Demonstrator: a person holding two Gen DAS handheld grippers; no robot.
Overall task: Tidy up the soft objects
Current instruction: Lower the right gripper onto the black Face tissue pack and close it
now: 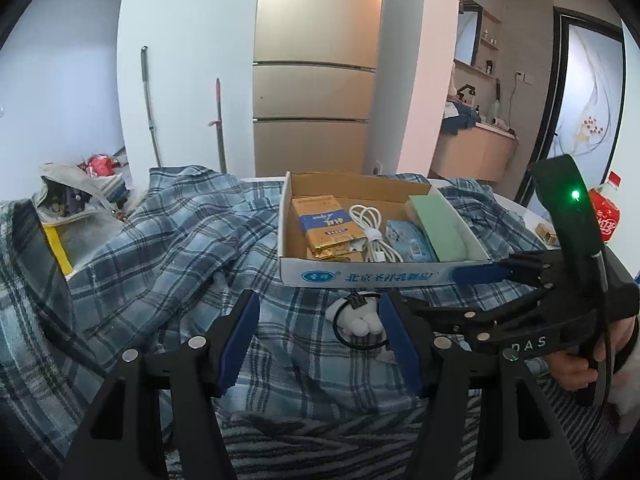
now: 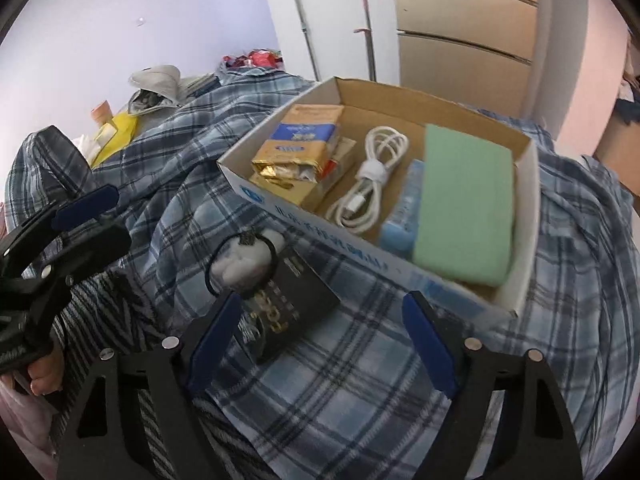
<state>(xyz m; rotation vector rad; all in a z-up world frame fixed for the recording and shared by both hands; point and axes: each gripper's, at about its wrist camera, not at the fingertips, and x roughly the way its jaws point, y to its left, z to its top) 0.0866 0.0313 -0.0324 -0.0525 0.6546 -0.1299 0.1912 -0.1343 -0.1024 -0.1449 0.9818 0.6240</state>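
Hovering tongs (image 1: 320,336) (angled down) over plaid blanket (image 1: 168,240)

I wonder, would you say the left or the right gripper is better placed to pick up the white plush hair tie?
Probably the left gripper: the white plush hair tie lies beside its right finger. The right gripper is open over the plaid cloth, beside a dark card.

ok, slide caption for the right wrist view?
Right gripper open over plaid blanket, beside a dark packet and white plush hair tie, near cardboard box.
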